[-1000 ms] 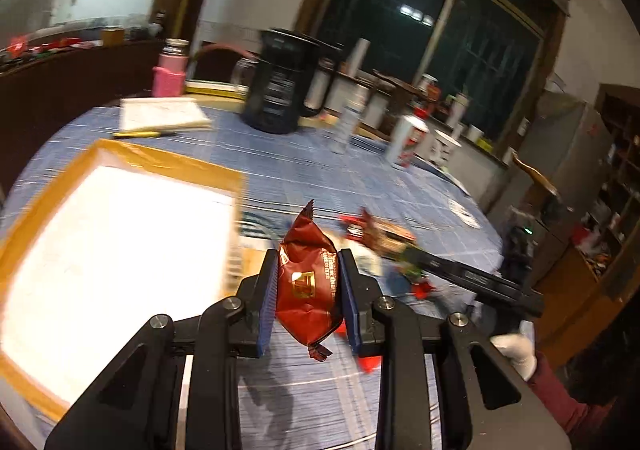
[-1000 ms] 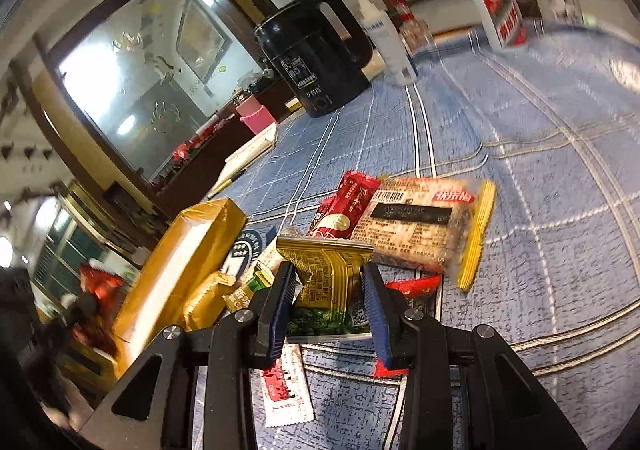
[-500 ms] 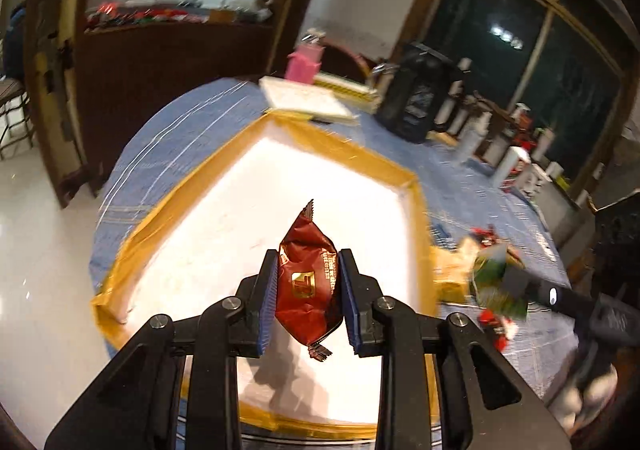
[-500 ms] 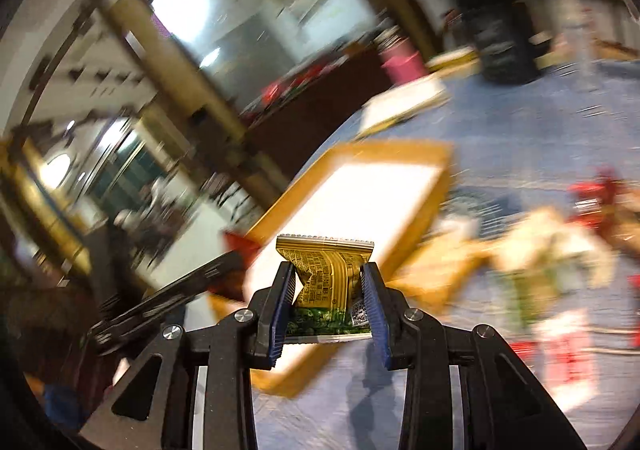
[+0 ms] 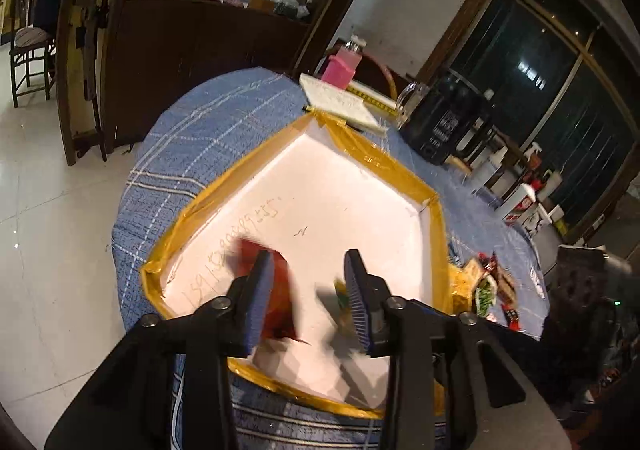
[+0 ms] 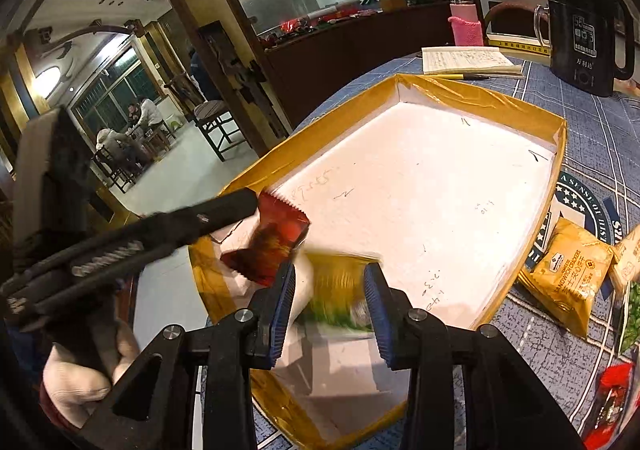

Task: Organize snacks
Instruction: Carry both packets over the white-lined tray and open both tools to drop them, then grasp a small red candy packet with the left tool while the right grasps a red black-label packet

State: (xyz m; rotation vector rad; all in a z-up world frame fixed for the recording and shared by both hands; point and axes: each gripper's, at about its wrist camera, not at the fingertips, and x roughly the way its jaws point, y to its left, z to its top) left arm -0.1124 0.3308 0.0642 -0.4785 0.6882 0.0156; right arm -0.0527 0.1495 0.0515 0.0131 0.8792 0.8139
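Both claws stand wide open over the yellow-rimmed tray (image 6: 480, 98) on the desk (image 5: 192, 130). Left claw (image 5: 308, 290): red snack packet (image 5: 280, 290) blurred beside its left finger, unheld. Right claw (image 6: 330, 302): yellow-green packet (image 6: 340, 290) blurred between the jaws (contact unclear). Yellow cracker pack (image 6: 568, 274) lies just beside the tray.

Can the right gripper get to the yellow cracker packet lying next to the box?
Probably yes. The right gripper is open, and the cracker packet lies bare on the tablecloth beside the box, nothing covering it.
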